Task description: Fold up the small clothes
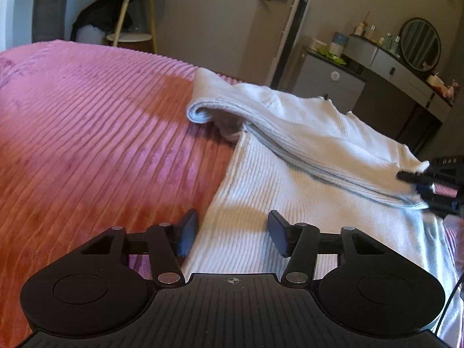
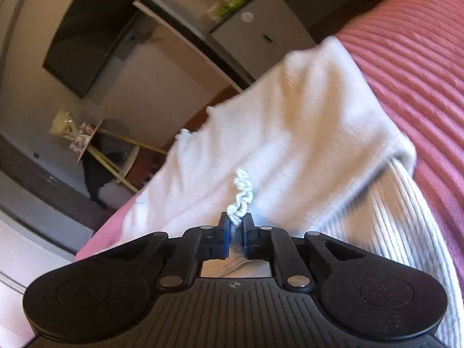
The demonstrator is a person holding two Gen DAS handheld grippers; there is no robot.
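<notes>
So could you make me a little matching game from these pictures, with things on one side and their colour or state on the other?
Things:
1. left hand-held gripper
2. right hand-held gripper
3. bedspread
4. round mirror

States:
A. pink and ribbed
B. standing on the dresser in the background
C. open, over the white ribbed garment
D. shut on a pinch of that white garment

Pairs: 1-C, 2-D, 3-A, 4-B
</notes>
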